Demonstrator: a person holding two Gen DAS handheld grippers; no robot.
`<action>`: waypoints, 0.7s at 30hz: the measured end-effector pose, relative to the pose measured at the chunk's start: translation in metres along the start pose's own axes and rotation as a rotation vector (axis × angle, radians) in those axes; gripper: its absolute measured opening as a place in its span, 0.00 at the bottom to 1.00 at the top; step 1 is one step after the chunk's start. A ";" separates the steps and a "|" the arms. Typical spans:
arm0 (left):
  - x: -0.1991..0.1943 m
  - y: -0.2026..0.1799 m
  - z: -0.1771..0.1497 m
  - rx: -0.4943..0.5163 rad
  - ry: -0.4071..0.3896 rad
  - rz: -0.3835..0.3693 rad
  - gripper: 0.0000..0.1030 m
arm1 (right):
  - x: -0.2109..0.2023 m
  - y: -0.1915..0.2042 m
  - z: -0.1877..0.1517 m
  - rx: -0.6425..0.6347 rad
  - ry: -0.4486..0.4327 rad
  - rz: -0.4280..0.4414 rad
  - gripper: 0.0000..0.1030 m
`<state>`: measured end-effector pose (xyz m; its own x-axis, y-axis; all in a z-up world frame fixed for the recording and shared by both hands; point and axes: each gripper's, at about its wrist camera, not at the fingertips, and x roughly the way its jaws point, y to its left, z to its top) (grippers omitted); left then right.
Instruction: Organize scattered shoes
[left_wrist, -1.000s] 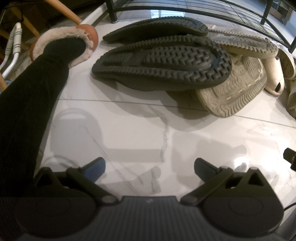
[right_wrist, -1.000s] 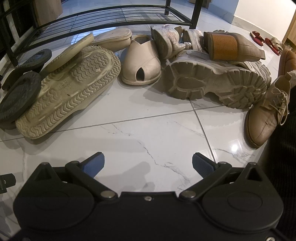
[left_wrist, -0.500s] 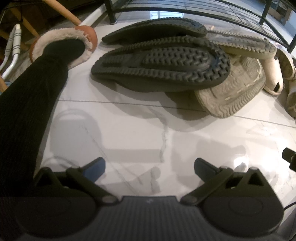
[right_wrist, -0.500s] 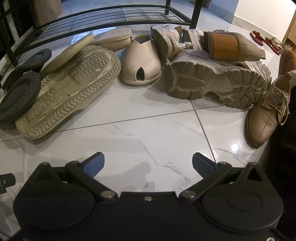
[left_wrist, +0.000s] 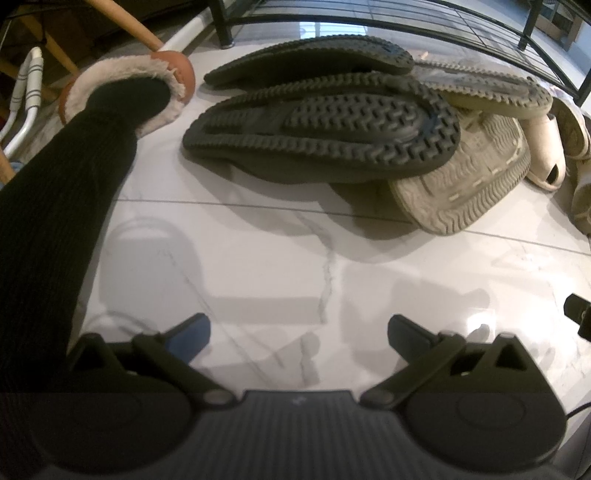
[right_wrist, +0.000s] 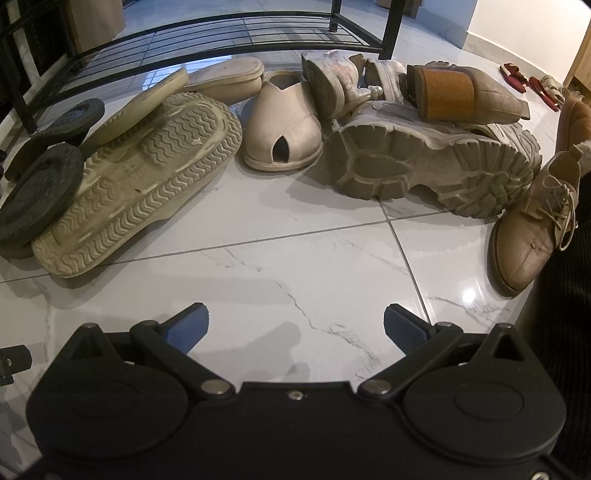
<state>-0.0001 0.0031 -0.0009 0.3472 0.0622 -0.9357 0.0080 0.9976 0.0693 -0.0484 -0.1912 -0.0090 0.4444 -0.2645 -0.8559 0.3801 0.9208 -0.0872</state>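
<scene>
You are holding both tools low over the white marble-veined tile floor (right_wrist: 295, 266), short of the pile. Your left gripper (left_wrist: 297, 330) is standing wide open, gripping nothing — bare tile is showing between its blue-padded fingers (left_wrist: 192, 334). Your right gripper (right_wrist: 293, 325) is spread just as wide, also empty.

The shoes are lying in a heap along the front of the black metal wire shoe rack (right_wrist: 229, 29). From the left wrist view, a dark rubber sandal turned sole-up (left_wrist: 325, 125) is resting on a beige ridged-sole clog (left_wrist: 465, 184), with a second dark sole (left_wrist: 314, 59) lying behind it. A leg in a black ribbed stocking (left_wrist: 55, 206) is running up the left edge into a brown slipper with a cream fleece lining (left_wrist: 125, 85).

From the right wrist view, that same beige clog (right_wrist: 136, 184) is lying sole-up on the left, a cream peep-toe slip-on (right_wrist: 284, 125) is sitting upright mid-pile, and a chunky grey lug-soled boot (right_wrist: 436, 162) is lying on its side — a tan block-heeled ankle boot (right_wrist: 465, 92) is lying across it. A tan leather lace-up shoe (right_wrist: 532, 229) is standing at the far right, touching the lug sole's edge.
</scene>
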 end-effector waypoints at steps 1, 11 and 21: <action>0.000 0.000 0.000 0.000 0.000 0.000 0.99 | 0.000 0.000 0.000 0.001 0.001 -0.001 1.00; 0.000 -0.001 0.000 0.002 0.002 0.003 0.99 | -0.004 0.001 0.000 -0.002 -0.032 -0.016 1.00; 0.000 -0.001 0.000 0.003 0.004 0.004 0.99 | -0.031 -0.002 0.004 0.011 -0.217 -0.069 1.00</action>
<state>0.0002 0.0022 -0.0014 0.3435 0.0664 -0.9368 0.0094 0.9972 0.0741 -0.0597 -0.1856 0.0192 0.5809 -0.3829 -0.7183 0.4238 0.8957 -0.1347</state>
